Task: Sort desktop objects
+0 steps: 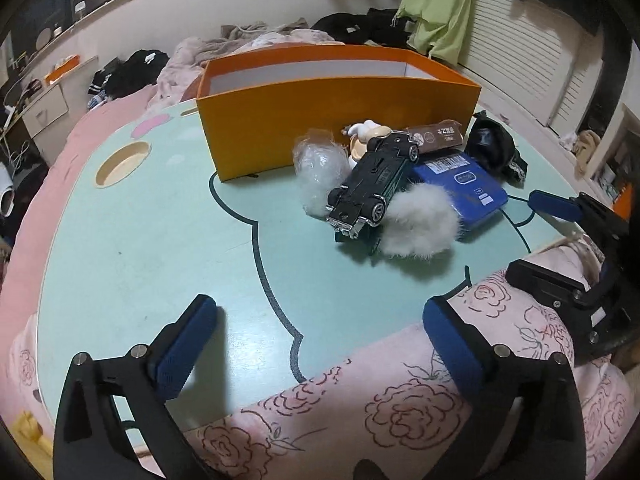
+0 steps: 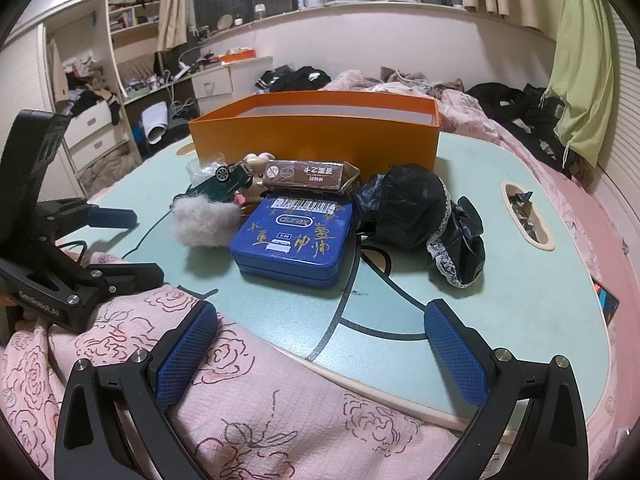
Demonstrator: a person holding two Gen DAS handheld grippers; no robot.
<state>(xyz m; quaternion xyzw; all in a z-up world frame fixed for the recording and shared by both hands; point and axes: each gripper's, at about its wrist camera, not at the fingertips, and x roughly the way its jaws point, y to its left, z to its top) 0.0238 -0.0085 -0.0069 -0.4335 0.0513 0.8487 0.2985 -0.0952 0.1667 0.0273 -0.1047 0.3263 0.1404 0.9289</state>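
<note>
An open orange box (image 1: 320, 120) (image 2: 316, 136) stands at the back of the mint-green table (image 1: 160, 248) (image 2: 520, 280). In front of it is a heap. A dark green toy car (image 1: 370, 184) (image 2: 226, 182) lies upside down against a white fur ball (image 1: 420, 220) (image 2: 204, 220) and a clear bag of white stuff (image 1: 320, 168). Beside them are a blue tin (image 1: 466, 184) (image 2: 296, 236), a brown packet (image 1: 434, 134) (image 2: 308, 176), a cream figurine (image 1: 366, 132) and black lace-trimmed cloth (image 1: 494, 148) (image 2: 420, 216). My left gripper (image 1: 320, 312) is open and empty over the table's near edge. My right gripper (image 2: 322, 314) is open and empty, short of the tin.
A pink rose-print quilt (image 1: 380, 400) (image 2: 260, 400) covers the near edge. Round cup holes sit in the table at far left (image 1: 122, 162) and at right (image 2: 528, 216). Clothes and bedding lie behind the box. A phone edge (image 2: 606, 304) shows at far right.
</note>
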